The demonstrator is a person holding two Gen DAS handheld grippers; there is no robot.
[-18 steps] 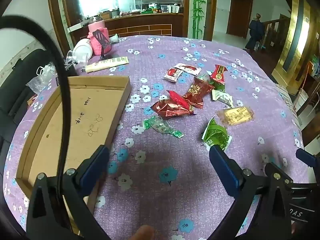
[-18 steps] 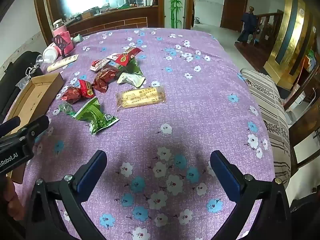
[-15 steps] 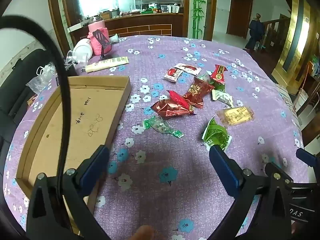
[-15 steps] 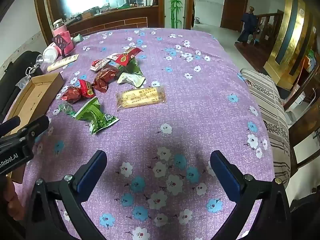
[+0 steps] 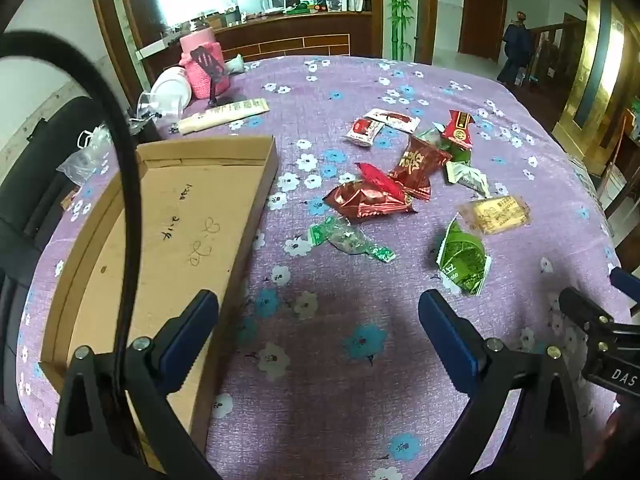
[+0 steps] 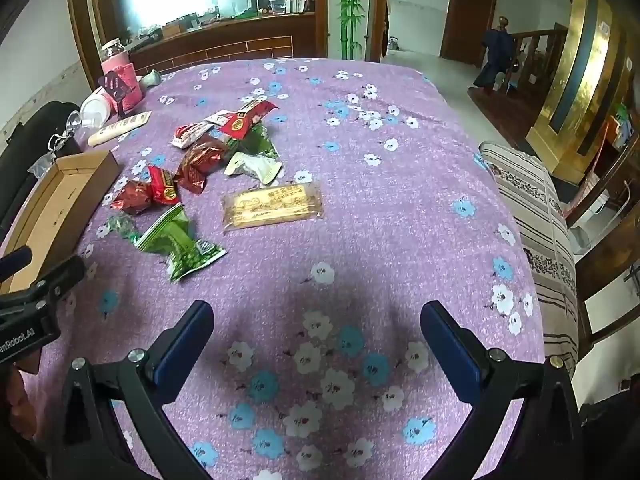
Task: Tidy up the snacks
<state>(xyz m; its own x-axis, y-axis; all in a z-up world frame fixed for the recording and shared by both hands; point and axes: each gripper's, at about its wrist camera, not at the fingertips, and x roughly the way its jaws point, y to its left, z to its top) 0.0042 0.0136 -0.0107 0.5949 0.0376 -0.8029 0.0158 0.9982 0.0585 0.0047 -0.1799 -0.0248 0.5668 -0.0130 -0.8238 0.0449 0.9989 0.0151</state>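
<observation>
On the floral cloth (image 5: 340,360), both grippers (image 5: 318,312) (image 6: 316,320) wide apart, empty, cardboard tray (image 5: 192,216) partly hidden behind cable (image 5: 128,184), perhaps empty.

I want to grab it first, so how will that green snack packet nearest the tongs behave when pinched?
The green snack packet looks crinkled and puffy, so it will probably crumple rather than stay stiff. Its glossy film may slip. It seems light and would likely slide on the tablecloth if nudged.

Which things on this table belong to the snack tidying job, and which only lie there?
For the job: cardboard tray; red snack packets; green snack packet; yellow biscuit pack.

Just lying about: pink jar; white cup; long tube.
</observation>
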